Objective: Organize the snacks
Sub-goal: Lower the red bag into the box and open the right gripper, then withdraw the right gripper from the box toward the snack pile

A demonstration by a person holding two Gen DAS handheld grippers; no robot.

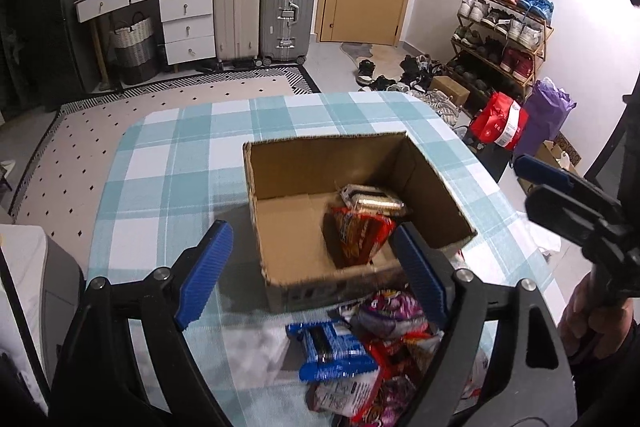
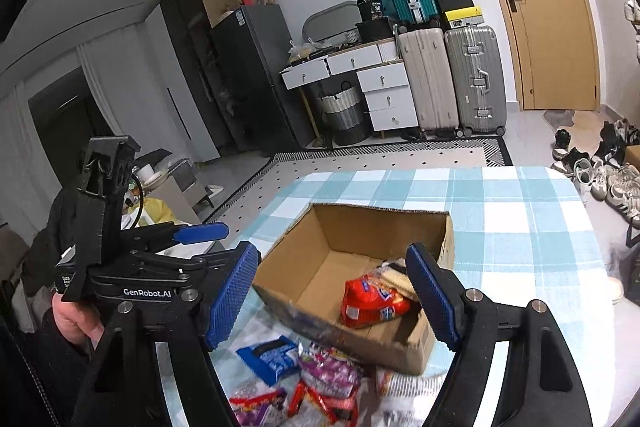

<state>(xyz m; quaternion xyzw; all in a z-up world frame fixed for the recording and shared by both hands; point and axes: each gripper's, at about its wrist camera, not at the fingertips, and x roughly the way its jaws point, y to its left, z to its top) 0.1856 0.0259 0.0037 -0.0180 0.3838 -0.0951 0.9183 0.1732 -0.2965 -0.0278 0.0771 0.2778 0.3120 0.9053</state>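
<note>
- Two snacks sit in the cardboard box (image 1: 360, 195): a red packet (image 1: 362, 235) and a clear-wrapped pack (image 1: 374, 201) behind it, both toward the box's right side.
- The remaining snack pile (image 1: 372, 355) lies on the checked tablecloth (image 1: 180, 155), just in front of the box's near wall.
- Your left gripper (image 1: 312, 279) has its jaws wide apart with nothing between the pads; it hangs over the box's near edge.
- Your right gripper (image 2: 332, 299) is also spread wide and empty, above the same edge.
- Key relation: the pile is below and nearer you than both sets of jaws, so I'd judge the next pick means pulling back and down.
- Blue packet (image 1: 332, 351) lies at the pile's left edge, long axis running roughly away from you; your left hand looks nearer to it.
</note>
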